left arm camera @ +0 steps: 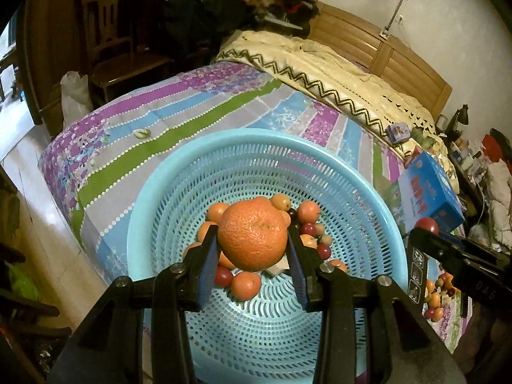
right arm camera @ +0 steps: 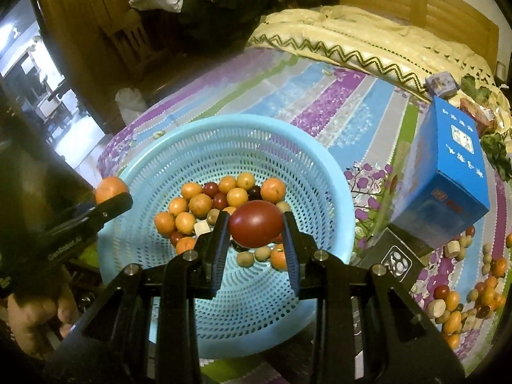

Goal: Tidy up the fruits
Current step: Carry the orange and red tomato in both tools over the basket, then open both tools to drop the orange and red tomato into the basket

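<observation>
— So, left gripper (left arm camera: 252, 240)? 
— We see it pinching the orange (left arm camera: 252, 235), frame centre, over the blue basket (left arm camera: 368, 172). 
— Right gripper (right arm camera: 256, 227)? 
— Clamped on the red fruit (right arm camera: 256, 224), centre, above basket too.

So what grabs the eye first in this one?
The big orange clamped in the left gripper and the dark red fruit in the right gripper, both over the light blue basket of small fruit on the striped bedspread.
</observation>
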The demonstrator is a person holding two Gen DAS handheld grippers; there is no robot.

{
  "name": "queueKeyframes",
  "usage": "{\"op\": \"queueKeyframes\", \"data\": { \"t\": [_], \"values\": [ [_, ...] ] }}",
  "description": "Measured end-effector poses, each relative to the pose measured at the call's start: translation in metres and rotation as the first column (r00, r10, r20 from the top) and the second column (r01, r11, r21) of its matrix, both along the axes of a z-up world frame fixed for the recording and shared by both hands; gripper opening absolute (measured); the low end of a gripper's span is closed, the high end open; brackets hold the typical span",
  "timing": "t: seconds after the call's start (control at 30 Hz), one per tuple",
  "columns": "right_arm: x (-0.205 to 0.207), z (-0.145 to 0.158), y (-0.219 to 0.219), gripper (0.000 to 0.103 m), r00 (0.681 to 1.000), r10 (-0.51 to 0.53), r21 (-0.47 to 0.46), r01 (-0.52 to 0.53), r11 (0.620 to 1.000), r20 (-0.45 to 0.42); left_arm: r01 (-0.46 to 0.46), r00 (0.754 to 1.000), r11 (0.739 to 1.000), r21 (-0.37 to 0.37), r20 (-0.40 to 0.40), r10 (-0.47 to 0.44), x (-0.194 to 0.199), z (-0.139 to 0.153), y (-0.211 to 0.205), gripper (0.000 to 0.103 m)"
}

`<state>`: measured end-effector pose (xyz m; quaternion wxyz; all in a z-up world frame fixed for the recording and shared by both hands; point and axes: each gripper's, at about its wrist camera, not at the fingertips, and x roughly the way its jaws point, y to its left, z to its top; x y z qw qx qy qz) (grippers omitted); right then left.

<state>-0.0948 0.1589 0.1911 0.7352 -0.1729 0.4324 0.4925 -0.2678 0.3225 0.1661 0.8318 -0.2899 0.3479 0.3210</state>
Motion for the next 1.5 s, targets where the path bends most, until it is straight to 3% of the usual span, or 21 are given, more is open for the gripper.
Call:
{"op": "queueKeyframes", "data": {
  "t": [0.33,1.5],
  "values": [
    [0.006,-0.005,0.004,0.033,0.999,-0.005,-0.009,0.004,1.0,-0.041,0.003,1.0,1.0,-0.019,-0.01,-0.003,-0.002,-0.008,0.004,0.042],
    [0.003,-0.007,0.011,0.034,0.999,0.013,-0.012,-0.014,1.0,-0.047,0.013,0.999,0.999,-0.041,-0.037,-0.014,0.005,-0.02,0.006,0.042]
  ]
}}
